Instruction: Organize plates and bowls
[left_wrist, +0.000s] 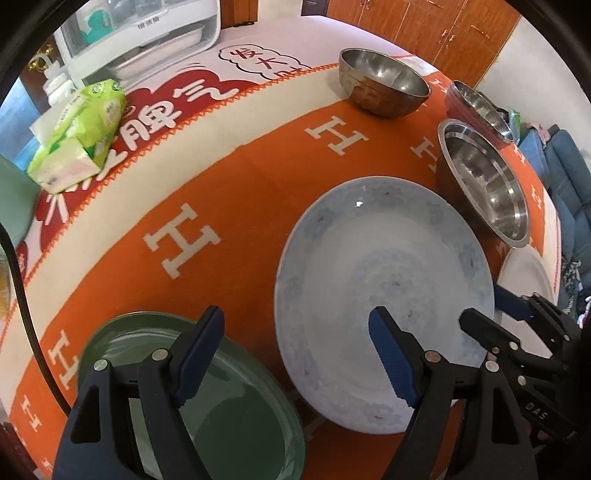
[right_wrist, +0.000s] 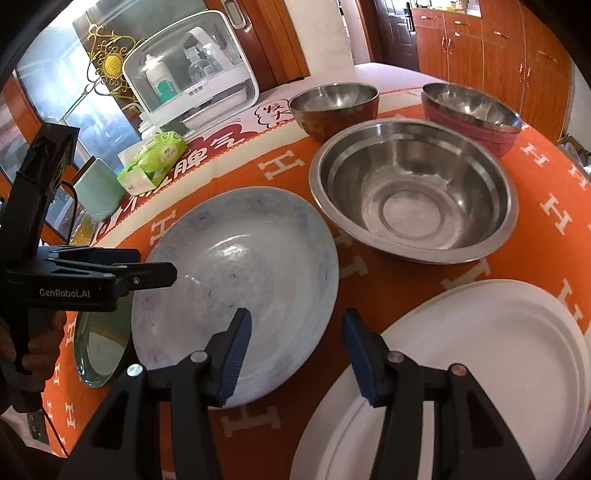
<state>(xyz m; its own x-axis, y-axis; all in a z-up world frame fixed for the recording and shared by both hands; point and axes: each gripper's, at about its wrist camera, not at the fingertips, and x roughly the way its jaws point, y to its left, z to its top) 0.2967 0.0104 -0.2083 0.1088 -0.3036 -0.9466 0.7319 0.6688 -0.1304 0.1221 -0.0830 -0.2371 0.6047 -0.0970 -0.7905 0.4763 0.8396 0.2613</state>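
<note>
A: Surface: desk (right_wrist: 424, 280) under an orange cloth (left_wrist: 258, 173) with white H marks; wooden cabinets (right_wrist: 491, 48) at upper right of the right wrist view.

B: Plates?

A: Pale blue plate (right_wrist: 240, 280), centre of frame. Green plate (left_wrist: 229, 406), lower left of the left wrist view. White plates (right_wrist: 491, 369), a stack, lower right of the right wrist view.

B: Bowls?

A: Large steel bowl (right_wrist: 413, 195), just beside the blue plate's upper right. Two smaller bowls behind it: one brownish (right_wrist: 334, 107), one pink-sided (right_wrist: 472, 114).

B: Fingers?

A: Left gripper (left_wrist: 295, 354): fingers wide apart, empty, one over the green plate, one over the blue. Right gripper (right_wrist: 295, 354): fingers apart, empty, astride the blue plate's lower right rim, not pressing it.

B: Sundries?

A: Green tissue pack (right_wrist: 155, 162); white cabinet box (right_wrist: 195, 74), upper left.
</note>
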